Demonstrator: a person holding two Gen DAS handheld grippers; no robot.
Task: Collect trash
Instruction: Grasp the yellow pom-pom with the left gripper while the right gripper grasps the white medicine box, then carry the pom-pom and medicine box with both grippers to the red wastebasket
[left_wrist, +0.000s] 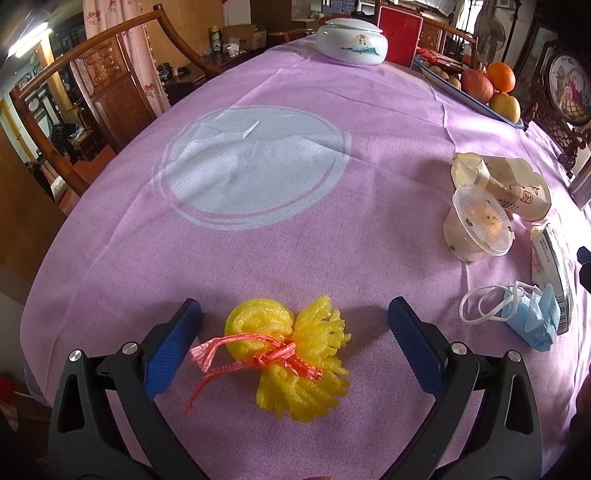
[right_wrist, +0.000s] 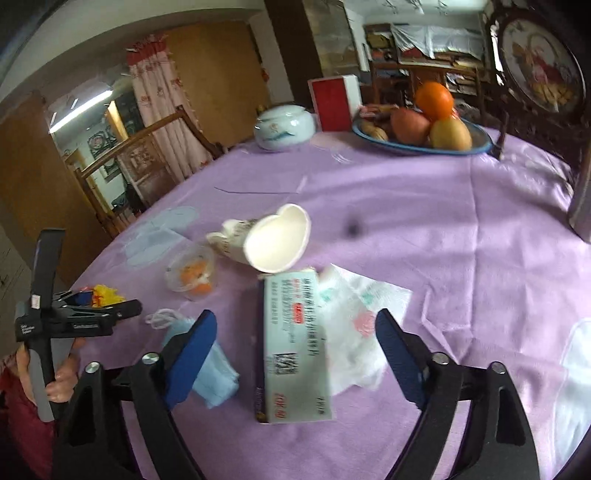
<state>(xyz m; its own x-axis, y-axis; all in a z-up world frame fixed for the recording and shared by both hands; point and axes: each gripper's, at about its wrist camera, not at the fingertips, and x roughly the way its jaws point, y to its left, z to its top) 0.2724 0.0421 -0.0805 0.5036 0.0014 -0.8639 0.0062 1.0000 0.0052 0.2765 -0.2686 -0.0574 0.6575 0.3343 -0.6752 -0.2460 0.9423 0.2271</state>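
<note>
Flanking the medicine box, mask and tissue crowd spread, empty fingers.

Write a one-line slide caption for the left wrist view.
Open left gripper straddles a yellow foam net tied with red string on the purple tablecloth; lidded cup and blue mask lie nearby.

Printed lines, a red label and a square code on the flat box, all too blurred to read. One large red character on the paper cup. Small white lettering on the left gripper, unreadable.
</note>
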